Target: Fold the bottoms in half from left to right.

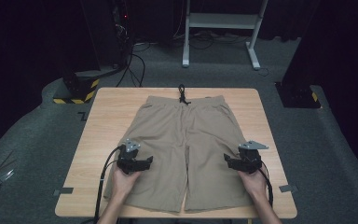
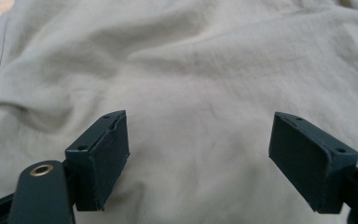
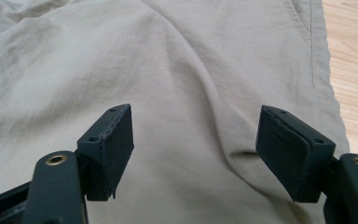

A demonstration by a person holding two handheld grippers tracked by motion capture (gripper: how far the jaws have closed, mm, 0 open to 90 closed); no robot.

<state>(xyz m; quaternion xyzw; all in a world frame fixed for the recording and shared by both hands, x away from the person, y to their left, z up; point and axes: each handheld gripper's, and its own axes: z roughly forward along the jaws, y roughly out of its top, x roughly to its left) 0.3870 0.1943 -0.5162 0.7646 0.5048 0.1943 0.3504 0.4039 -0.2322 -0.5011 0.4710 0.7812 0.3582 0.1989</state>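
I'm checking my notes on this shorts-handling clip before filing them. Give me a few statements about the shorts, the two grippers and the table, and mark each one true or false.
1. The khaki shorts lie spread flat on the wooden table. True.
2. The waistband with its dark drawstring points toward the person. False: it lies at the far edge, and the leg hems are nearest the person.
3. The left gripper has its jaws apart with no fabric pinched. True.
4. The right gripper is clamped on a fold of the shorts. False: its jaws stand open over the cloth.
5. Both grippers are over the same leg. False: each is over its own leg.
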